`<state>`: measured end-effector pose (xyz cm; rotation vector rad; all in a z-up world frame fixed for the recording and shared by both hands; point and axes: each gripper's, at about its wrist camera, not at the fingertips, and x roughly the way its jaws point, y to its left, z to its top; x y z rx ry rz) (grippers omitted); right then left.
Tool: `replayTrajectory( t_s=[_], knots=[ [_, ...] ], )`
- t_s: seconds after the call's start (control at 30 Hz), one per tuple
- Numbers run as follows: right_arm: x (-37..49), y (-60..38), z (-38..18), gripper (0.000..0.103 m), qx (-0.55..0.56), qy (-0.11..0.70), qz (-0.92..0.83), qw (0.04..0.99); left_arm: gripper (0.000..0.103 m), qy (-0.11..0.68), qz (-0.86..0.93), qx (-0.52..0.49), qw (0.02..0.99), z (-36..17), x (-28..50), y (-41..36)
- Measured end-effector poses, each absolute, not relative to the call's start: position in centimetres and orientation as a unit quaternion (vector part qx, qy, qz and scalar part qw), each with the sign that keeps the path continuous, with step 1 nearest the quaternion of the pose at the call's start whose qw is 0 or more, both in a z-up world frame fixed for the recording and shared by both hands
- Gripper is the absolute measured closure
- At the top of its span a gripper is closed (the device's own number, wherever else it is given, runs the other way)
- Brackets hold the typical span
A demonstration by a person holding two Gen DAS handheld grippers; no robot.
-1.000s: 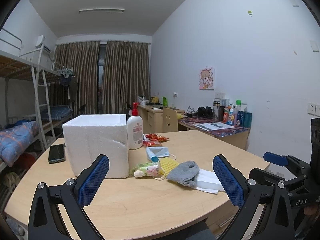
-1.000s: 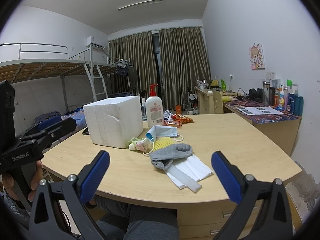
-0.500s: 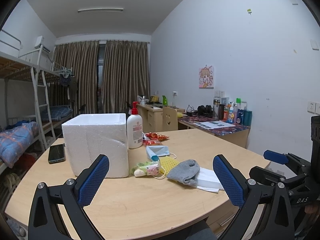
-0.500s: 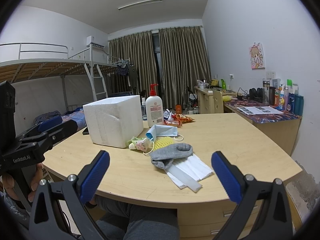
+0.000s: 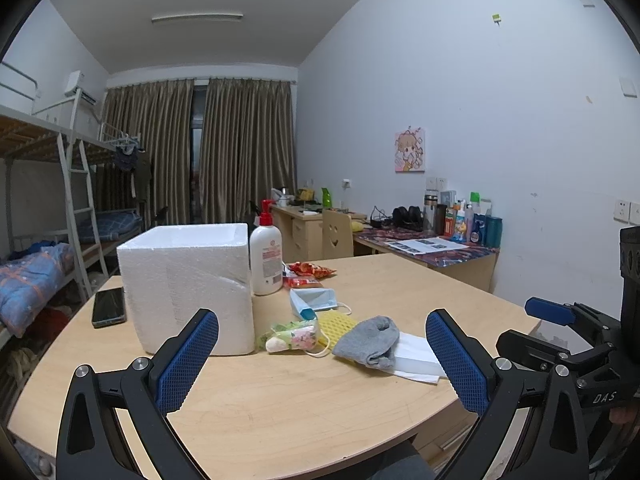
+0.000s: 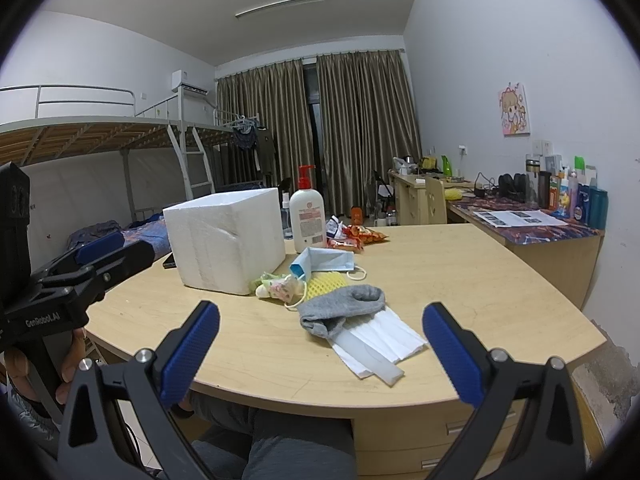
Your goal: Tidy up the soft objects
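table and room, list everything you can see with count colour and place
foam box: 1, white, table left
lotion bottle: 1, white, red pump, right of the box
phone: 1, black, left of the box
snack packets: red-orange, count unclear, behind the masks
face mask: 1, blue, table middle
foam net: 1, yellow, under the sock's edge
floral pouch: 1, green-pink, beside the box
sock: 1, grey, on the white masks
white masks: stack, table front
left gripper: jaws open
right gripper: jaws open

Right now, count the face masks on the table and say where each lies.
2 that I can tell. A blue mask lies before the lotion bottle; a white mask lies partly under the grey sock. More could be hidden in the pile.
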<state>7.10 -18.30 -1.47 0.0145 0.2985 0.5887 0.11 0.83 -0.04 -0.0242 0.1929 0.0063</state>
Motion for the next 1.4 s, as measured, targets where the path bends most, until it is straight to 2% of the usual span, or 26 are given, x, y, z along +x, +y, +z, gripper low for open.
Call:
replayTrajectory(
  t_s=[0.7,1.4],
  knots=[
    [11.9,-17.2,-2.8,0.0,0.01,0.188,0.287,0.939,0.0,0.154,-0.04,0.002,0.987,-1.2,6.9,1.6],
    [17.5,-17.5,-4.0,0.0,0.017,0.233,0.27,0.934,0.0,0.259,-0.086,-0.013,0.962,-4.3,17.3,2.2]
  ],
)
